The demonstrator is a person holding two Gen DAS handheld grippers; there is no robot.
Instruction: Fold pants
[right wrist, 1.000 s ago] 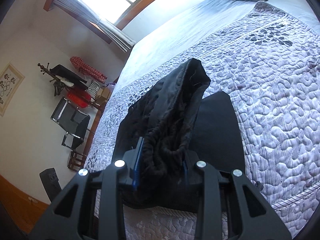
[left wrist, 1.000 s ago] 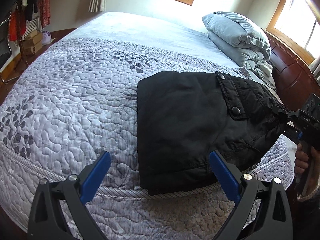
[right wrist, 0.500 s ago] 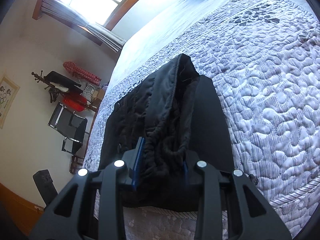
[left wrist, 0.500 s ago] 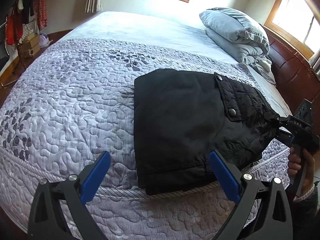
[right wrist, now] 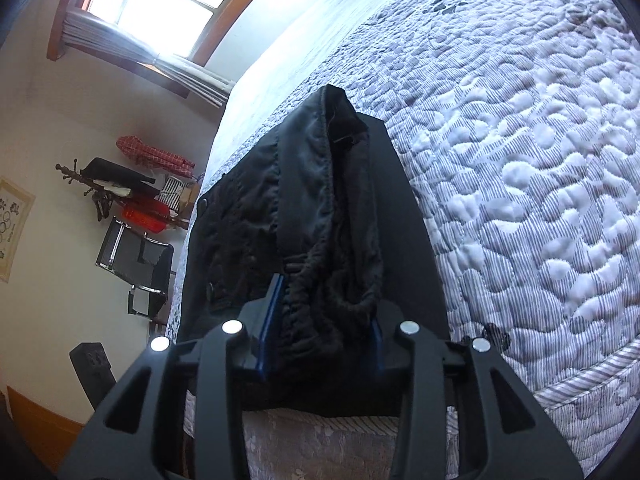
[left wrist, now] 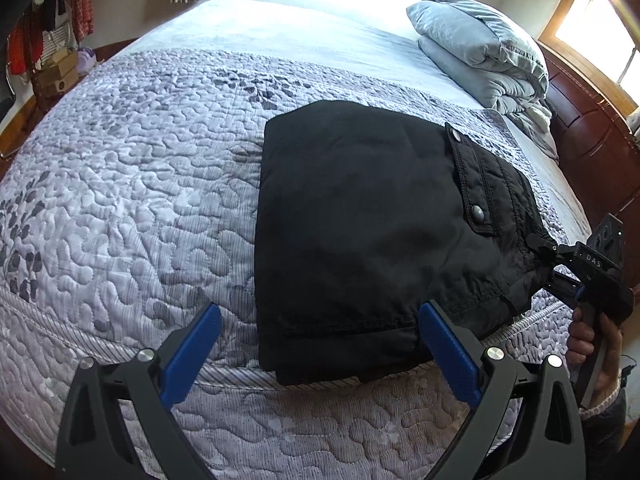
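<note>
I see the black pants [left wrist: 360, 232] folded on the quilted bed [left wrist: 140, 184], their near edge at the mattress edge. My right gripper [right wrist: 320, 320] has the bunched waistband between its pads, jaws opening. My left gripper [left wrist: 320, 344] hangs wide open, holding nothing. Bare quilt lies left of the pants; pillows [left wrist: 480, 48] sit well apart.

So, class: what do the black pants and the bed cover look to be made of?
Pants: a matte woven fabric, perhaps cotton or nylon, going by its soft creases, stitched seams and metal-looking snaps. Cover: quilted cloth, puffed between stitch lines, with a faint sheen.
</note>
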